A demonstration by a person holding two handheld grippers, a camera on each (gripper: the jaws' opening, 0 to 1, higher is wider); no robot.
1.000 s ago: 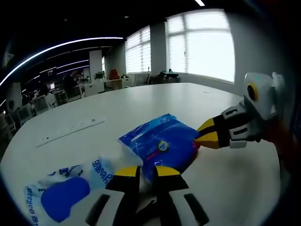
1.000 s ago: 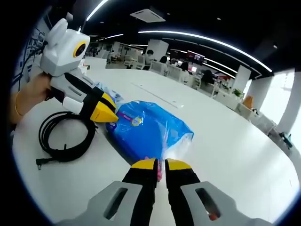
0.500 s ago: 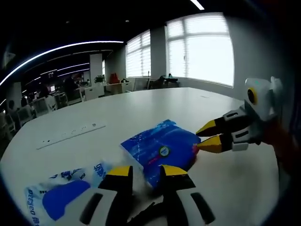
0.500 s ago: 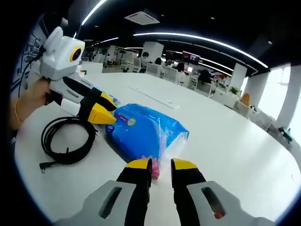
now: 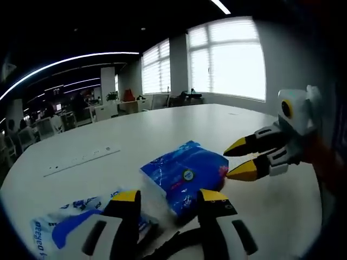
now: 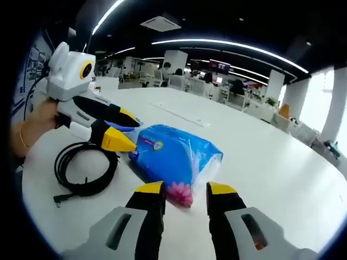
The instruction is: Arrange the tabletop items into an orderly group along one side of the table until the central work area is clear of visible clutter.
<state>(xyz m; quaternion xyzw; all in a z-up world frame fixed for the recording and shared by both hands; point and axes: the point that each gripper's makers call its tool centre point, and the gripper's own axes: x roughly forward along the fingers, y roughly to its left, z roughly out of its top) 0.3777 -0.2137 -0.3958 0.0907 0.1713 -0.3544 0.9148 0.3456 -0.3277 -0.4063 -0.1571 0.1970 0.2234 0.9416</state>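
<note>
Left gripper view, nearest first: left gripper (image 5: 169, 196) at 6 o'clock, yellow-tipped jaws spread apart, nothing between them, a loop of black cable (image 5: 173, 245) showing low in the gap. Just past the left tip, toward 7 o'clock, a clear pack with blue print (image 5: 65, 234) lying flat on the white table (image 5: 162, 130). Dead centre, a blue plastic pack (image 5: 185, 174), resting free on the tabletop just beyond the jaw tips. At 3 o'clock, right gripper (image 5: 238, 159) coming in from the side, jaws parted, tips just beside the pack's near corner, contact not clear. Farther out at 9 o'clock, a white power strip (image 5: 81, 160) lying flat on the table, well apart from the pack. Beyond that, bright windows (image 5: 227, 59) at 1 o'clock. Right gripper view: own jaws wide at 6 o'clock, a pink end of the blue pack (image 6: 174, 159) sitting in the gap, not pinched. At 9 o'clock, coiled black cable (image 6: 87, 172) on the table, a hand (image 6: 33, 130) on the left gripper (image 6: 133, 131), tips near the pack's far end.
</note>
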